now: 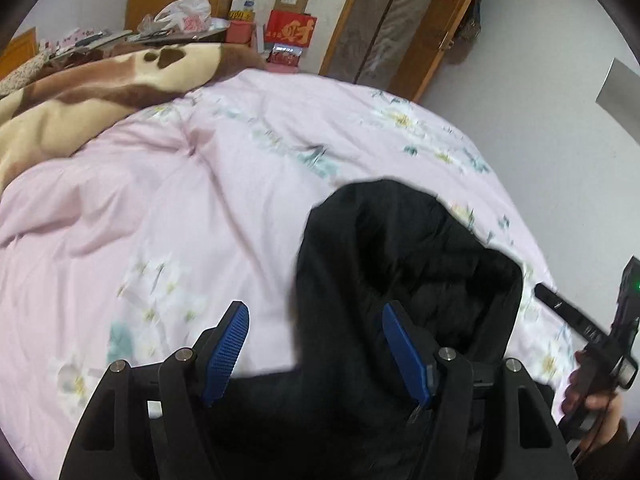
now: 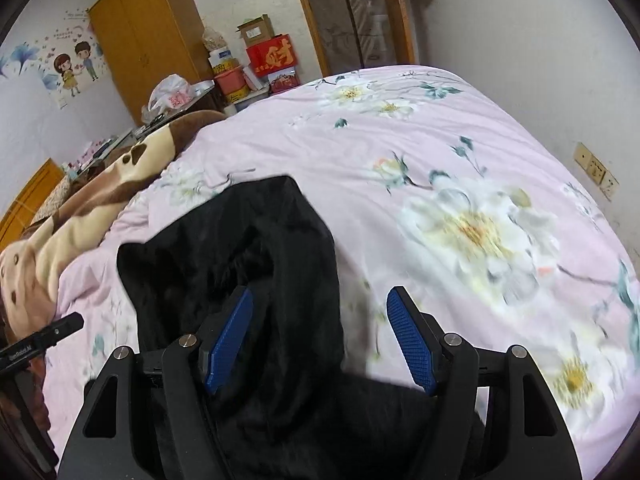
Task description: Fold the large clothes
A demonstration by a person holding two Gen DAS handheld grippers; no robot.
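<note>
**Jacket lies between our two grippers**

The black jacket (image 1: 404,264) lies on the pink quilt (image 1: 160,208), its long axis running away from us. Our left gripper (image 1: 316,344) and right gripper (image 2: 320,336) both gape wide, holding nothing, equally near

Red box (image 2: 273,56): gold character 财. Left tongs (image 2: 38,340): "SenRobot.AI", blurred.

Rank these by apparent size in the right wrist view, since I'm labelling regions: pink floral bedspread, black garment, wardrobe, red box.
1. pink floral bedspread
2. black garment, though nearness to the camera inflates it
3. wardrobe
4. red box
</note>
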